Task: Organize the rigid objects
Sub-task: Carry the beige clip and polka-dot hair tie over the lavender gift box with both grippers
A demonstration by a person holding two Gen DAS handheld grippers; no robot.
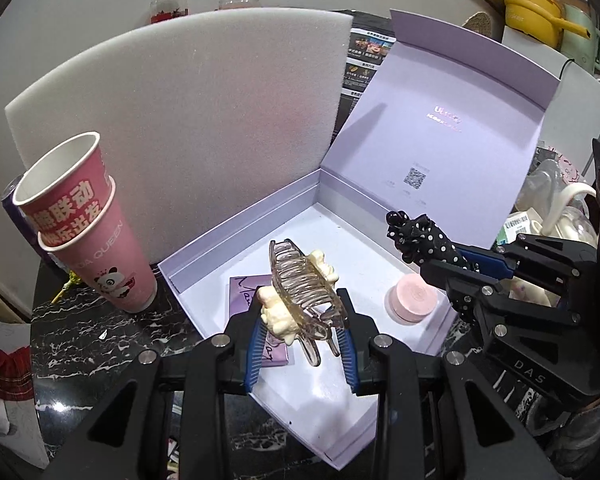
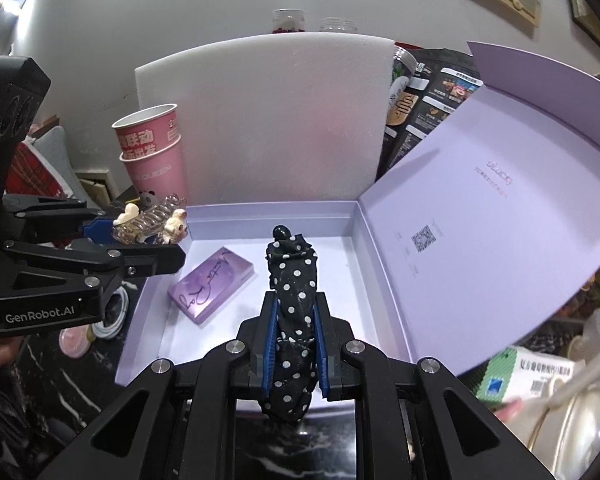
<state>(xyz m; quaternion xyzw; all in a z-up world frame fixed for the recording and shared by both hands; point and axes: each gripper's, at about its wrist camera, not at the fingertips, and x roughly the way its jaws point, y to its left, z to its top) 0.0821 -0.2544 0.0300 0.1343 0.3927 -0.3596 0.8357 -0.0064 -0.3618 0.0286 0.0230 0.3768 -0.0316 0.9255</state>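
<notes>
Left claw (image 1: 302, 344) around hair clip (image 1: 300, 284), over box (image 1: 244, 216)

Two pink paper cups (image 1: 88, 220), nested one in the other, are seen upright on the black marbled countertop (image 1: 100, 344), just in front of a big white foam sheet (image 1: 188, 120) that is propped upright. Behind the foam, two clear jars (image 2: 288, 21) are glimpsed against the wall, and a yellow pot (image 1: 534, 8) is spotted far right.

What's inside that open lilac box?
A purple card box and a pink round tin lie on the lilac box floor. The claws hide part of it.
</notes>
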